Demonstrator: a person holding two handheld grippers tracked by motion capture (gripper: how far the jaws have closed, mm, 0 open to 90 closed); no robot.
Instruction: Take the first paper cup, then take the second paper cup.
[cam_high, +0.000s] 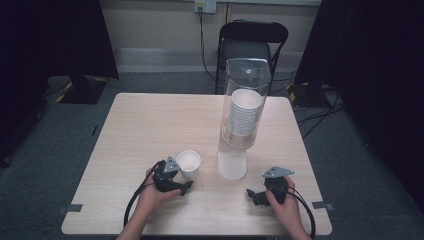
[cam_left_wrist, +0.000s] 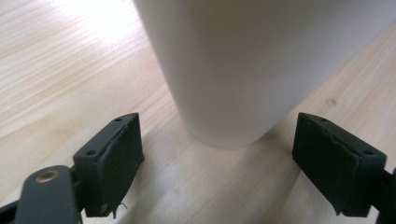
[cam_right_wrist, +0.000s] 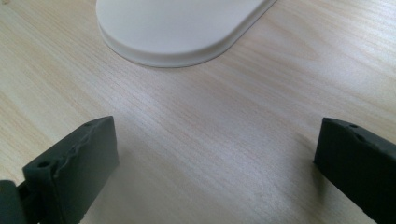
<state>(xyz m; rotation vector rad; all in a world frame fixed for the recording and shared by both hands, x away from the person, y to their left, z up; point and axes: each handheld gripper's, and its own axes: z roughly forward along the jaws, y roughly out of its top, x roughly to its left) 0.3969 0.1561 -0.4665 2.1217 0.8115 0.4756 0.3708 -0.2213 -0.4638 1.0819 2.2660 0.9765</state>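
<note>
High view: a white paper cup stands upright on the light wooden tabletop, towards the near edge and left of centre. The left gripper lies just beside the cup on its near side, held in the person's left hand, with a black cable looping back from it towards the table edge. To the right of the cup stands a tall clear cup dispenser holding a stack of white cups, on a white base; cup and dispenser base are near each other but apart. The right gripper rests on the tabletop to the right of the base, held in the right hand, well apart from the cup. A black chair stands behind the far edge of the tabletop. Left gripper view: the cup rises close ahead, its lower wall and foot standing on the wood. The two black jaws stand wide on either side of the cup's foot, and a clear gap shows between each pad and the cup wall, so the left gripper is released and grasps nothing. Right gripper view: the rounded white base of the dispenser lies flat on the wood ahead, at the top of the view. The jaws of the right gripper stand wide apart with bare wood between them; it is released and touches neither the base nor the cup.
</note>
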